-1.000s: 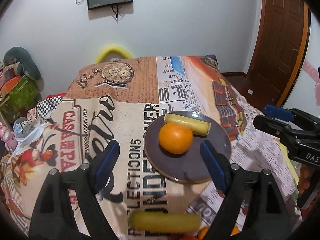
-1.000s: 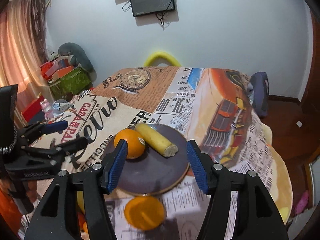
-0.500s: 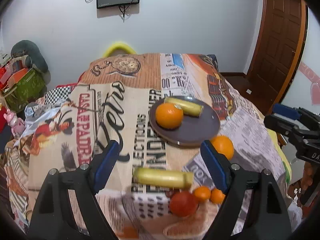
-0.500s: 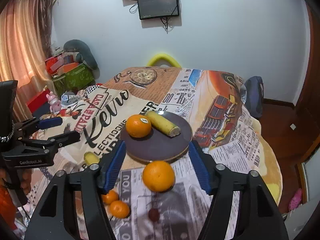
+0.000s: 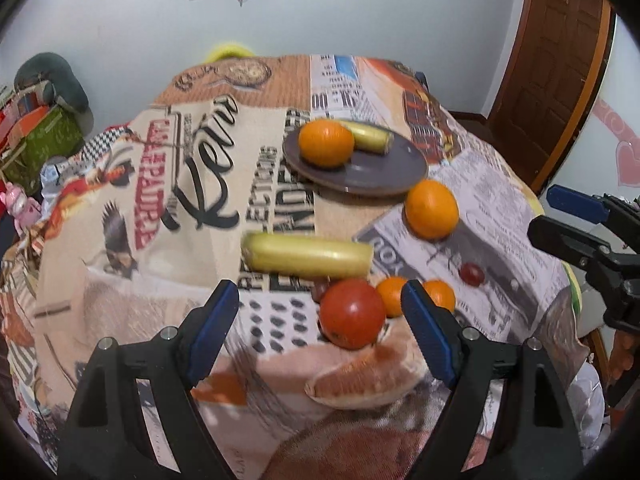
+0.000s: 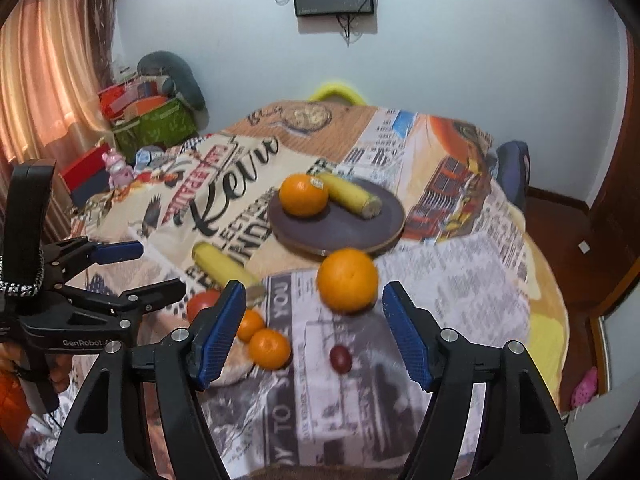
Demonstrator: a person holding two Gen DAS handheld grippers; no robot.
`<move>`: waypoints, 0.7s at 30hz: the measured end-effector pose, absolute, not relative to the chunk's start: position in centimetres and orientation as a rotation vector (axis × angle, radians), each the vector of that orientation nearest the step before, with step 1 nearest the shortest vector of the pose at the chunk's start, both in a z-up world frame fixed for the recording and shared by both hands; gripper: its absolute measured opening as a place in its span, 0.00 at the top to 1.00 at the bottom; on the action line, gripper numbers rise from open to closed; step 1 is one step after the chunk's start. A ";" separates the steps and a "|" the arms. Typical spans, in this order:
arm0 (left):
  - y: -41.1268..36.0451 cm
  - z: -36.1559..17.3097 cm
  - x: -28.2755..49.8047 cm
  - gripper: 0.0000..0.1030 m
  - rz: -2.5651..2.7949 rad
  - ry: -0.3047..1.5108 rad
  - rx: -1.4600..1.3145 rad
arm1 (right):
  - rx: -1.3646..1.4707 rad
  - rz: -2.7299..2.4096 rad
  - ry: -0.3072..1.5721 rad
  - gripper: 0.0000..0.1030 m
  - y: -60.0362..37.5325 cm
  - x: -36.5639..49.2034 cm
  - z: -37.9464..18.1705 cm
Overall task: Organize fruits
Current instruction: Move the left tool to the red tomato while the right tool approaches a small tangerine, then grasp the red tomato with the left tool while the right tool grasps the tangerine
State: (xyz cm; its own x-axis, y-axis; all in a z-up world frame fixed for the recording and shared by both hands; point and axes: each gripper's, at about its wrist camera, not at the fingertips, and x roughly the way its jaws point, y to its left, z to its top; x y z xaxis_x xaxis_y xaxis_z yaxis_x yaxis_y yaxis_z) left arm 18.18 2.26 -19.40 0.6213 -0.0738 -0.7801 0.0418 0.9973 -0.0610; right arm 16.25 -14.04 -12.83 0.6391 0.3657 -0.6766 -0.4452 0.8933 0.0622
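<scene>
Right gripper [image 6: 314, 330], jaws just widening, empty; its finger half-hides tomato [image 6: 202, 304].

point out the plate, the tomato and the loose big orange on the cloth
plate [image 6: 384, 216], right wrist view, bare dark surface right of the banana piece
tomato [image 5: 352, 314], left wrist view, middle of its red skin
loose big orange [image 6: 347, 280], right wrist view, centre of the fruit, just in front of the plate

Orange [image 6: 303, 195], banana [image 6: 352, 195] on plate [image 6: 384, 224]; others loose
</scene>
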 end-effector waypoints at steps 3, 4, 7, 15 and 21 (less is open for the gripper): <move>2.1 -20.5 18.2 0.22 -0.078 0.919 -0.053 | -0.096 0.475 0.788 0.34 -13.9 16.1 -14.3; 2.0 -20.9 18.3 0.24 -0.083 0.927 -0.058 | -0.093 0.478 0.799 0.34 -13.8 15.9 -14.7; 1.5 -21.9 18.7 0.33 -0.109 0.953 -0.064 | -0.086 0.497 0.847 0.34 -13.3 16.0 -16.2; 1.2 -23.7 19.5 0.41 -0.131 0.981 -0.085 | -0.059 0.564 0.958 0.53 -11.9 16.6 -19.3; 1.3 -24.6 20.0 0.49 -0.155 0.994 -0.109 | -0.051 0.577 0.995 0.56 -11.3 16.8 -20.7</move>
